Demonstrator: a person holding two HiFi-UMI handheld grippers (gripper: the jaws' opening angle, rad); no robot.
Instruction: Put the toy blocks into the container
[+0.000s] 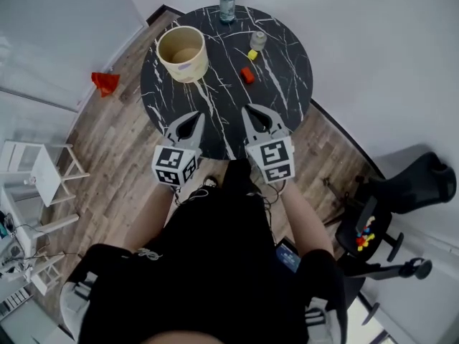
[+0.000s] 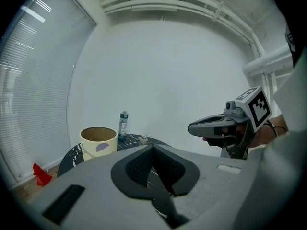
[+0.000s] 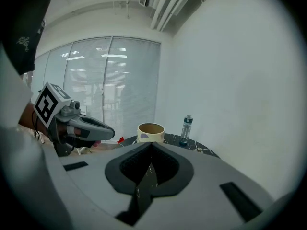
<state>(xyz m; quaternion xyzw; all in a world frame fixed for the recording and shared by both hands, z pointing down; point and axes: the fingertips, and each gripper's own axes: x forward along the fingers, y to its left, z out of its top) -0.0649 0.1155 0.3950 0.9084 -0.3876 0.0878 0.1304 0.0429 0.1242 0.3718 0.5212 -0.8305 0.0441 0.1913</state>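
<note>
A cream round container (image 1: 183, 53) stands open and upright at the left of the round black marble table (image 1: 287, 84). A red block (image 1: 247, 74) and a small yellow block (image 1: 252, 54) lie to its right. My left gripper (image 1: 195, 117) and right gripper (image 1: 249, 110) hover side by side over the table's near edge, both shut with nothing in them. In the left gripper view the container (image 2: 98, 140) shows at the left and the right gripper (image 2: 192, 127) at the right. The right gripper view has the container (image 3: 150, 132) ahead and the left gripper (image 3: 111, 133) at the left.
A water bottle (image 1: 227, 1) stands at the table's far edge, with a small jar (image 1: 258, 39) near the yellow block. A red thing (image 1: 105, 83) lies on the wooden floor at the left. A black office chair (image 1: 401, 192) stands at the right, white racks (image 1: 36, 170) at the left.
</note>
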